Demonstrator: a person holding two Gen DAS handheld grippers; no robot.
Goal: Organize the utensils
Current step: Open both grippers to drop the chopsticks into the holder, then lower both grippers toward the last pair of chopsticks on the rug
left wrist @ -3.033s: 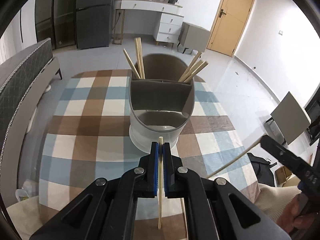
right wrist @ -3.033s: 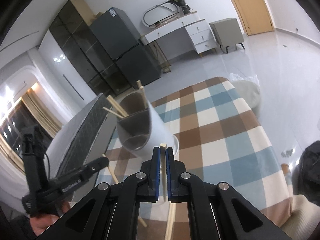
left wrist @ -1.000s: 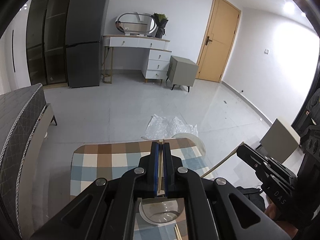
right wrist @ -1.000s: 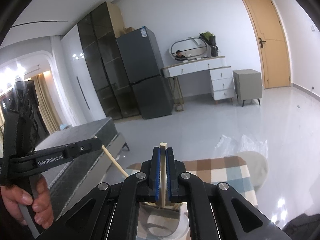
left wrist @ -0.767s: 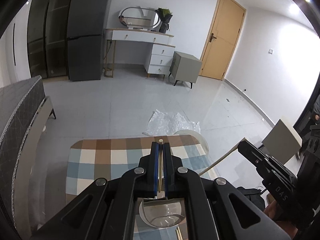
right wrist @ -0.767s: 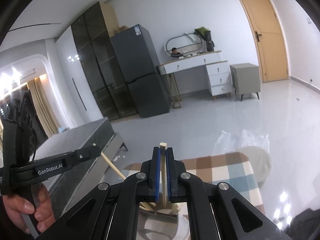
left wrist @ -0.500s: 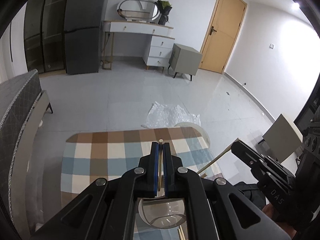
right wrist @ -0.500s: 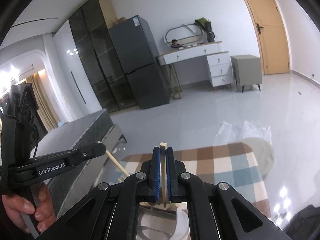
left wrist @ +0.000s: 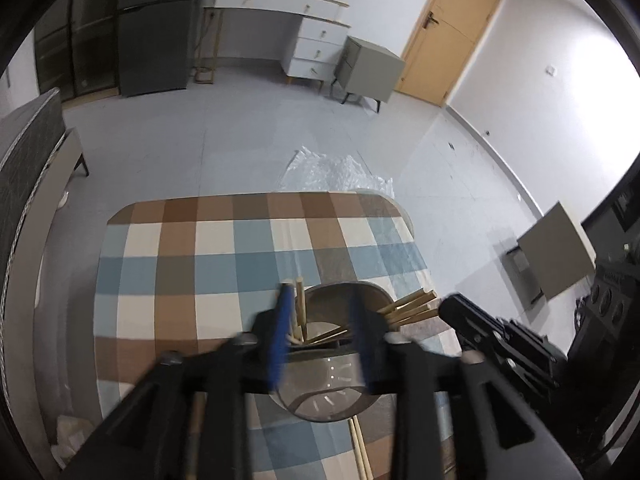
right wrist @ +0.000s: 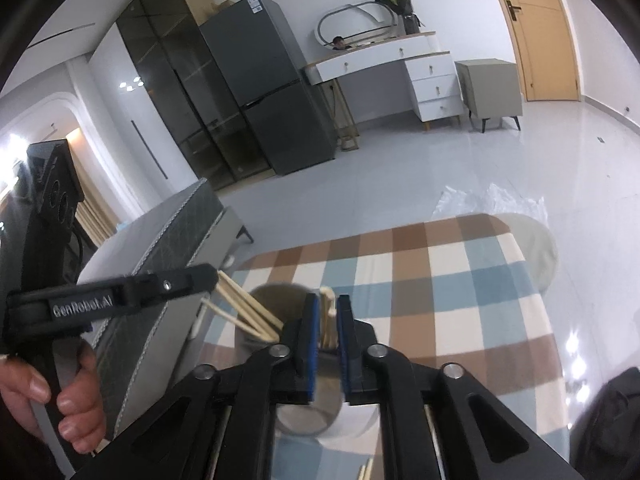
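i'm letting go over the holder, both my left gripper and right gripper just opening with nothing pinched, several chopsticks standing inside, while more chopsticks on the table are waiting.

Utensil holder: one, on one checked tablecloth. Chopsticks standing in the holder: roughly seven, blur prevents a firm count. Loose chopsticks on the cloth: two. Grippers: two, left gripper, right gripper.
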